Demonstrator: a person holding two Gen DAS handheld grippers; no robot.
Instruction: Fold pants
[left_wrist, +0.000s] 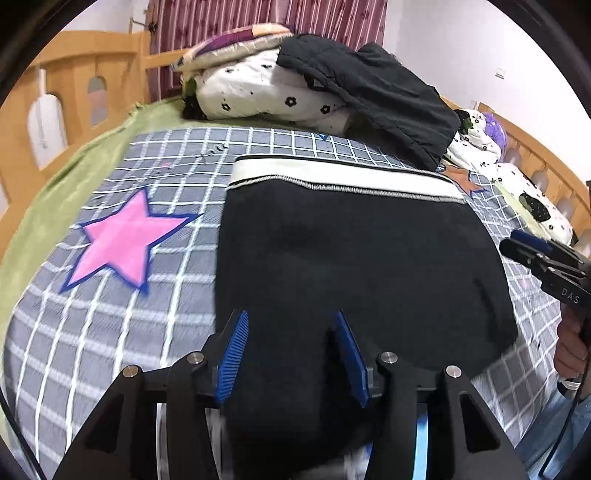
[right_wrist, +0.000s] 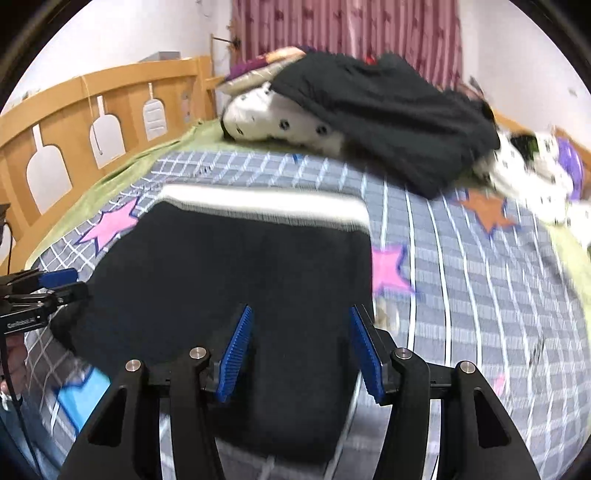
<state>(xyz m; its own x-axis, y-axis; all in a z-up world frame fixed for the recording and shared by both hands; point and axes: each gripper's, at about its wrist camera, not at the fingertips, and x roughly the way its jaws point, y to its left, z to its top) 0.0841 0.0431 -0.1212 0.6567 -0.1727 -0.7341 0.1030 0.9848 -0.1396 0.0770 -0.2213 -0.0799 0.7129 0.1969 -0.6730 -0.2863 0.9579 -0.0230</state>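
Black pants with white waistband; grey checked sheet.

- left gripper angled down, blue pads spread apart (nothing pinched)
- right gripper same deal, jaws apart, sitting at its 3 o'clock

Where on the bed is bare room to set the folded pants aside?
Free: the checked sheet left of the pants, around the pink star, out to the green blanket. Also the sheet right of the pants toward the orange star. Crowded: the far end, under the bedding pile and black jacket.
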